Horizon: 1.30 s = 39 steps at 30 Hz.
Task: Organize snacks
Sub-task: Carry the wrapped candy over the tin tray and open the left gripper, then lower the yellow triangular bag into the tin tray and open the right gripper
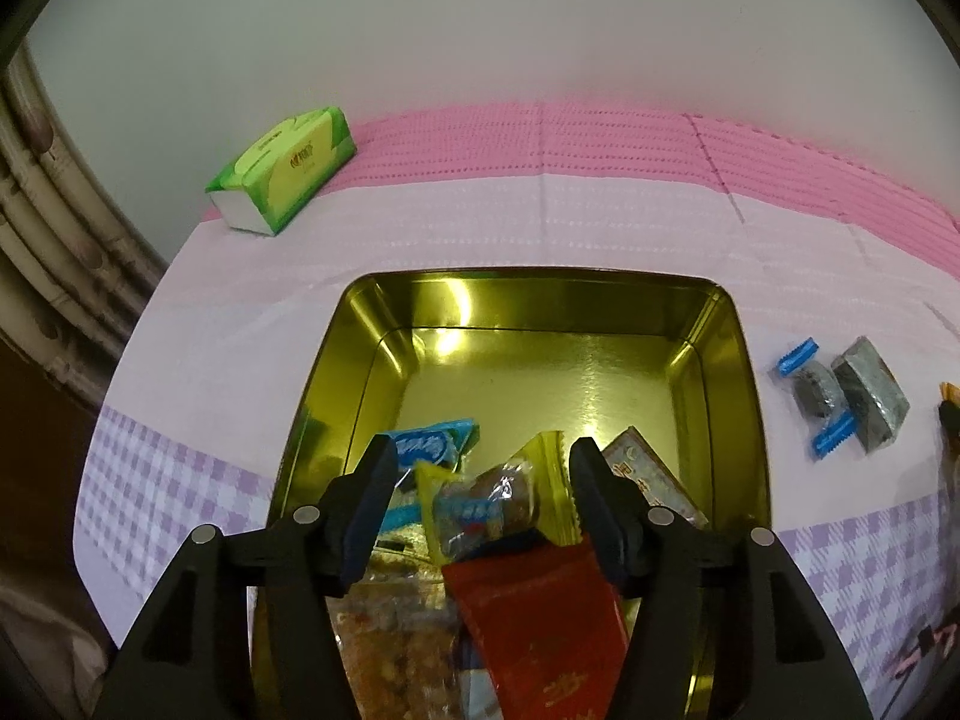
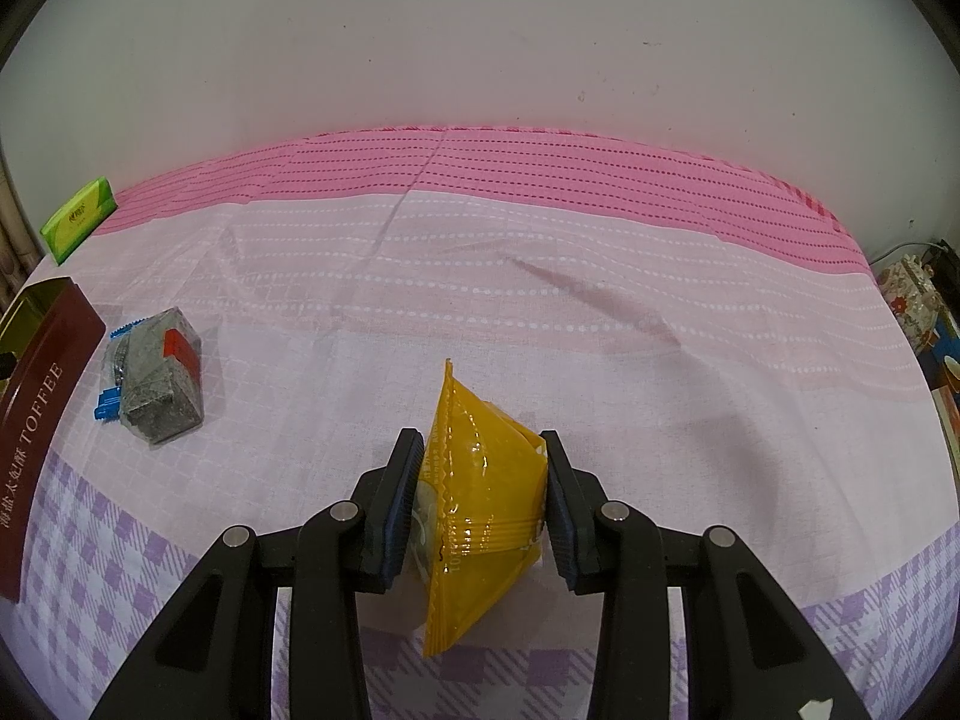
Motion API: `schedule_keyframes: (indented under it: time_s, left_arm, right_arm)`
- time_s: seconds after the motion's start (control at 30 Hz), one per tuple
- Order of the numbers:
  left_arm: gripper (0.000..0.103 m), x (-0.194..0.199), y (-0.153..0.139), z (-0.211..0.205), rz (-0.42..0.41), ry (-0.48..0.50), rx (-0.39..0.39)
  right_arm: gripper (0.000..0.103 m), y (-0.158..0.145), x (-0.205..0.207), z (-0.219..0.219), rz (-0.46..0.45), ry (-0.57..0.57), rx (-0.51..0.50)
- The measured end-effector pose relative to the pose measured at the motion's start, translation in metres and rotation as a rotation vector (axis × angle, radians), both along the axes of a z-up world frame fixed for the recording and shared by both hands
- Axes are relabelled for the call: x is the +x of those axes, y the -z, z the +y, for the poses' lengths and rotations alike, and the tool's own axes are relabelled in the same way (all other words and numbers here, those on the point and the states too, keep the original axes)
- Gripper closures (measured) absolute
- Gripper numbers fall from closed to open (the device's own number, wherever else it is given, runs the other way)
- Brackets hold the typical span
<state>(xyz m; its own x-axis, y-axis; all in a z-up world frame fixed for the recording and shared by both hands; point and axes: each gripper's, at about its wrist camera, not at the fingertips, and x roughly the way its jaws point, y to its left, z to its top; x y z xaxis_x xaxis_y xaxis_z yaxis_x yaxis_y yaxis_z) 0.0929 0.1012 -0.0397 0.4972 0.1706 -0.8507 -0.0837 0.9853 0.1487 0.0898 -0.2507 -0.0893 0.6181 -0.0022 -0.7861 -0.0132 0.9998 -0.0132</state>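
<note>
Your right gripper (image 2: 480, 480) has its fingers clamped on a yellow snack packet (image 2: 480, 492), held above the pink cloth (image 2: 540, 312). Your left gripper (image 1: 483, 480) hangs over the gold tin (image 1: 729, 396), fingers apart and holding nothing, above a red packet (image 1: 534, 618) and other wrapped snacks lying inside. Right of the tin on the cloth lie a grey packet (image 1: 870, 396) and a blue-ended one (image 1: 807, 390); a green tissue pack (image 1: 282, 171) sits well apart at far left.
</note>
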Motion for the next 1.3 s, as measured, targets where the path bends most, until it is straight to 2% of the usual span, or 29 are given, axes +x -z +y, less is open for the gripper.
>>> schedule_keyframes:
  time_s: [0.63, 0.97, 1.1, 1.3]
  left_arm:
    - [0.032, -0.035, -0.017, -0.011, -0.024, 0.093, -0.008]
    - [0.029, -0.053, -0.026, -0.022, -0.080, 0.149, 0.019]
    - [0.028, -0.058, -0.034, -0.013, -0.113, 0.127, 0.013]
    - [0.027, -0.064, -0.046, 0.020, -0.147, 0.027, -0.008]
  right_arm:
    - [0.072, -0.003, 0.002, 0.004, 0.015, 0.023, -0.010]
    - [0.073, -0.016, -0.003, 0.016, -0.007, -0.002, -0.002]
    - [0.073, -0.034, -0.006, 0.034, -0.038, -0.053, 0.028]
    - [0.073, -0.057, -0.004, 0.085, -0.065, -0.193, 0.069]
